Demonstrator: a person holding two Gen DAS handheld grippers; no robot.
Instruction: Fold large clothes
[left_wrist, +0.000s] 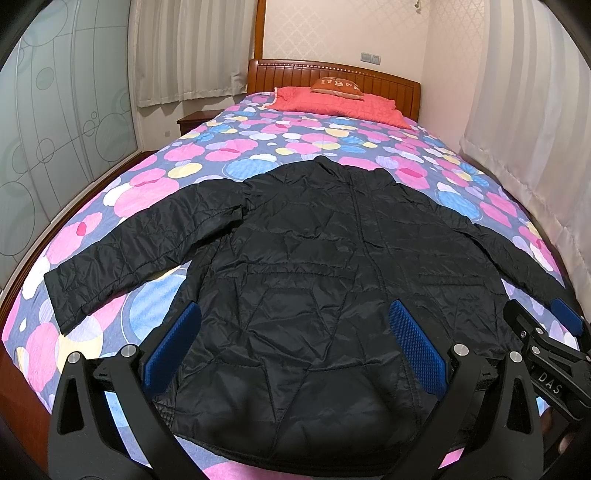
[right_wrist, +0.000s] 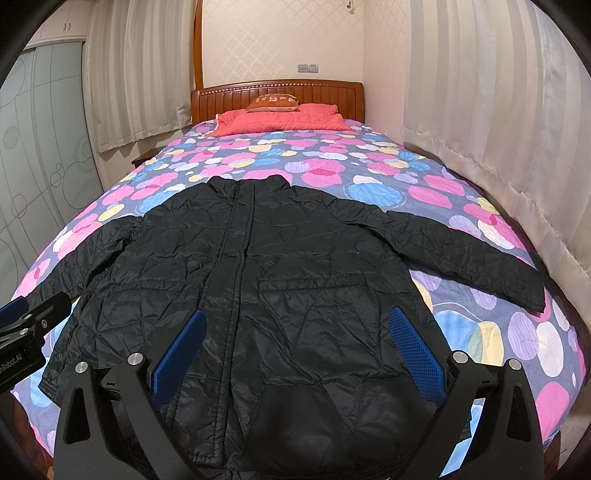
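A black quilted jacket lies flat, front up, on the bed with both sleeves spread out; it also shows in the right wrist view. Its collar points toward the headboard and its hem toward me. My left gripper is open and empty, hovering over the hem's left half. My right gripper is open and empty over the hem's right half; it also shows at the right edge of the left wrist view. The left sleeve reaches the bed's left side, the right sleeve the right side.
The bed cover has pink, blue and yellow circles. A red quilted pillow with a small orange cushion lies at the wooden headboard. Curtains hang along the right; a glass wardrobe door stands left.
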